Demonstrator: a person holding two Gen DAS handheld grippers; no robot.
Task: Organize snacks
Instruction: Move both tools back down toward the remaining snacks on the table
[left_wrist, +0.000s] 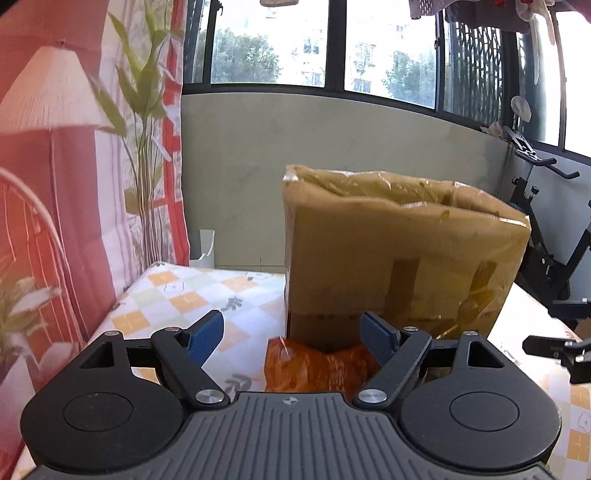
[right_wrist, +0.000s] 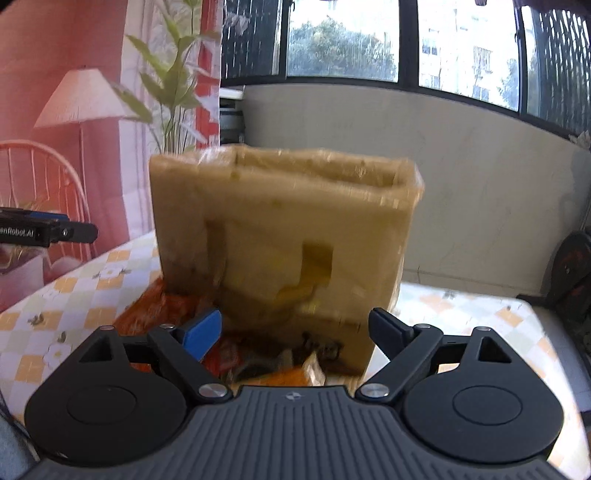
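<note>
Right against the front foot of the cardboard box (left_wrist: 402, 258), an orange snack bag (left_wrist: 317, 363) lying flat on the checked desk (left_wrist: 177, 295). More packets (right_wrist: 295, 363) crowded at the same foot of the box, blurred. Just short of the bag, left gripper (left_wrist: 293, 334) with fingers (left_wrist: 207, 332) spread, nothing between them. Right gripper (right_wrist: 295, 332) likewise released, gripping nothing. Behind the box, a grey wall below windows (left_wrist: 280, 40); left of the box, a pink printed curtain (left_wrist: 74, 166); right of it, an exercise bike (left_wrist: 546, 236).
</note>
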